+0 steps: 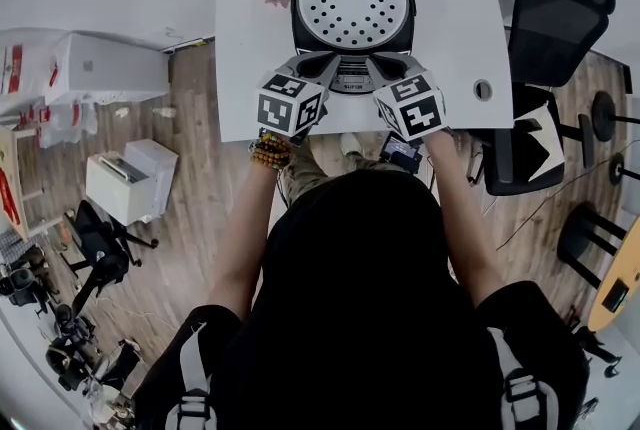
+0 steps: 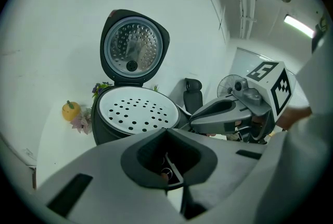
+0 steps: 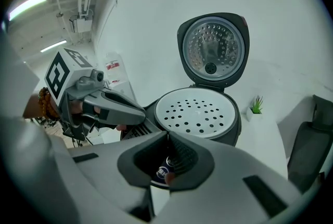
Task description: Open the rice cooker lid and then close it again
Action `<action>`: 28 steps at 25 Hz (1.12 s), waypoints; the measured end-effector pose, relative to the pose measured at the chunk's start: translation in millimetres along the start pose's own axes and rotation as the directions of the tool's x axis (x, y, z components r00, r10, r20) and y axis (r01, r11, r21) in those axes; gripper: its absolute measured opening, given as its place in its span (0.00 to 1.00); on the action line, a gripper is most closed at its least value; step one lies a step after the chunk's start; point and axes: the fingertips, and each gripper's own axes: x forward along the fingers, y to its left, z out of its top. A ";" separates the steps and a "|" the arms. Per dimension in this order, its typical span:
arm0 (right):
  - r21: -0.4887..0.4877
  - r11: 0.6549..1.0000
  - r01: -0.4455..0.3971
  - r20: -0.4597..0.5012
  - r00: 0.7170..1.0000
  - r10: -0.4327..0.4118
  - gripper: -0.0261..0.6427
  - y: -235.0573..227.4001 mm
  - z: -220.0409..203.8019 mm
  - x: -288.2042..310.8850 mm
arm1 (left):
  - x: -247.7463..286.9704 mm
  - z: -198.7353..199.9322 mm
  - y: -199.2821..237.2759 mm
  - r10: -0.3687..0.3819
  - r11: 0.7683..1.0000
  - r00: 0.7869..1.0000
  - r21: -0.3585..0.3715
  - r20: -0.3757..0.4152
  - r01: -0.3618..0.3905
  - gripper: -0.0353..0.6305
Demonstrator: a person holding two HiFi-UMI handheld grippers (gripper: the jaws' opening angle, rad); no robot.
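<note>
The rice cooker [image 1: 352,13] sits on the white bench [image 1: 250,68] with its lid [image 3: 212,50] standing upright and the perforated steamer tray [image 1: 352,3] exposed. The left gripper [image 2: 166,130] and right gripper [image 3: 167,135] hover just in front of the cooker, jaws closed on nothing. Closing means reaching over to the lid's top edge. A glancing push could slip off, let the lid slam, or shove the cooker backward.

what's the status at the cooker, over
Left tool and right tool shut, empty, tips by cooker front. Lid up, holed tray showing. Nothing seen blocking lid.
</note>
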 end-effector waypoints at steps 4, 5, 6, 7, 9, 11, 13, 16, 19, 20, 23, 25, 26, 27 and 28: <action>-0.037 0.999 0.039 -0.006 0.999 -0.040 0.08 0.3 -2.7 -0.5 | 1.2 -1.2 -1.4 0.001 1.000 1.000 0.008 -0.003 -0.001 0.09; -0.045 0.998 0.045 -0.006 0.999 -0.045 0.08 1.2 -2.4 -0.5 | 0.8 -1.3 -1.3 0.001 1.000 1.000 0.007 -0.002 -0.001 0.09; -0.049 0.998 0.048 -0.004 0.999 -0.048 0.08 1.9 -1.5 -0.5 | 0.6 -1.1 -1.1 0.003 1.000 1.000 0.008 -0.001 -0.003 0.09; -0.050 0.998 0.050 -0.002 0.999 -0.050 0.08 2.1 -0.5 -0.8 | 0.7 -0.8 -1.1 0.006 1.000 1.000 0.010 0.001 -0.006 0.09; -0.046 0.998 0.052 -0.003 0.999 -0.052 0.08 1.6 -1.2 -0.7 | 1.1 -0.8 -1.2 0.006 1.000 1.000 0.014 0.001 -0.006 0.09; -0.039 0.998 0.051 -0.005 0.999 -0.051 0.08 2.0 -2.7 0.1 | 0.2 -1.8 -0.7 0.002 1.000 1.000 0.009 0.000 -0.002 0.09; -0.031 0.998 0.048 -0.002 0.999 -0.048 0.08 2.9 -2.7 0.4 | -0.7 -2.4 -0.3 0.001 1.000 1.000 0.005 0.001 -0.001 0.09; -0.032 0.998 0.049 0.000 0.999 -0.049 0.08 2.7 -2.9 0.2 | -0.7 -2.1 -0.2 0.003 1.000 1.000 0.005 0.003 -0.003 0.09; -0.048 0.998 0.042 -0.006 0.999 -0.043 0.08 1.9 -2.9 0.7 | 0.6 -1.7 -0.3 0.012 1.000 1.000 0.015 0.007 -0.012 0.09; -0.052 0.998 0.034 -0.011 0.999 -0.035 0.08 2.1 -2.8 1.2 | 0.7 -2.2 -0.2 0.017 1.000 1.000 0.021 0.007 -0.018 0.09; -0.051 0.999 -0.014 -0.019 1.000 0.013 0.08 2.0 -1.8 1.3 | 0.4 -2.2 0.1 0.025 0.999 1.000 0.023 0.009 -0.026 0.09; -0.029 0.998 -0.063 -0.023 0.998 0.063 0.08 -0.1 -1.5 0.4 | 0.6 -0.7 -0.3 0.022 1.000 1.000 0.013 0.016 -0.022 0.09; -0.026 0.996 -0.085 -0.026 0.996 0.085 0.08 -1.1 -0.8 0.2 | 0.8 0.5 -0.3 0.019 1.000 1.000 0.009 0.022 -0.019 0.09; -0.033 0.994 -0.101 -0.028 0.995 0.100 0.08 -1.7 0.4 0.2 | 0.6 1.5 -0.3 0.014 1.000 0.999 0.007 0.030 -0.014 0.09; -0.052 0.993 -0.110 -0.032 0.994 0.108 0.08 -1.6 1.6 0.3 | -0.3 1.7 -0.7 0.007 1.000 0.999 0.013 0.039 -0.008 0.09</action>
